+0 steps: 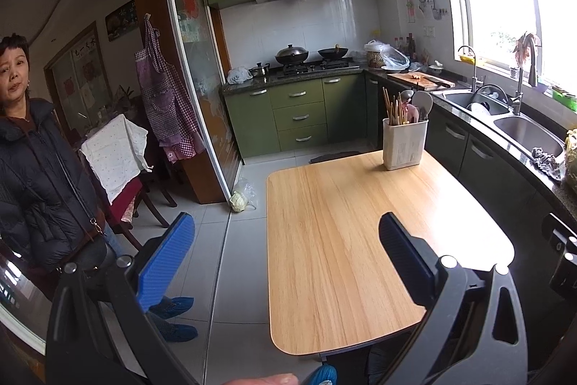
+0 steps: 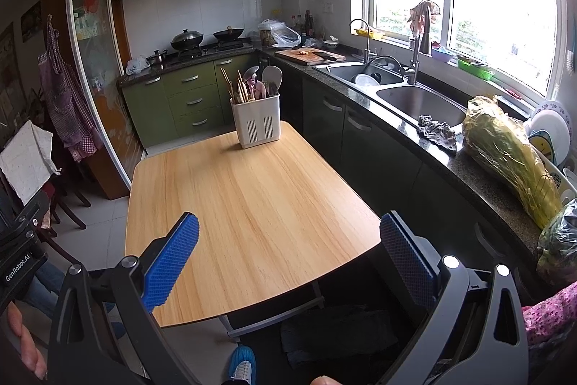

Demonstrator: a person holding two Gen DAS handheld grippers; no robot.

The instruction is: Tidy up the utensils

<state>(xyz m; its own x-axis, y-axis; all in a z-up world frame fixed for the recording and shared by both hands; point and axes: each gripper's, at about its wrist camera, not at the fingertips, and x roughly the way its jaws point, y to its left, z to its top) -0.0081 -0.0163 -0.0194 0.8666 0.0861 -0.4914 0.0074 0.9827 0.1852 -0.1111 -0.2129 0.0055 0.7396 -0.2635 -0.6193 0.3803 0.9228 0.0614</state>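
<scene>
A white utensil holder (image 2: 256, 119) stands upright near the far edge of the wooden table (image 2: 252, 211), toward its far right corner in the left wrist view (image 1: 404, 143), and it is the only thing on the tabletop. Chopsticks (image 2: 236, 88) fill its left part, while a pale spoon (image 2: 272, 76) and a pinkish utensil (image 2: 252, 82) rise from its right part; which compartment each sits in cannot be told. The left gripper (image 1: 285, 258) hangs over the table's near left corner, partly above the tiled floor, with its 2 fingers spread wide and nothing between them. The right gripper (image 2: 288, 253) hovers above the near edge of the table, its 2 blue-padded fingers (image 2: 173, 262) likewise wide apart and holding nothing. Bare tabletop lies between both grippers and the holder, with nothing standing in the way. To the right of the table runs a dark counter (image 2: 479, 175) with a double sink (image 2: 414, 100), a grey rag (image 2: 436, 132) at the sink's edge and a yellow plastic bag (image 2: 505, 150) beside it. A cutting board (image 2: 310, 56) lies on the counter past the sink, and 2 woks (image 2: 205, 36) sit on the stove at the back. A woman in a dark jacket (image 1: 32, 168) stands on the floor left of the table, well apart from it.
</scene>
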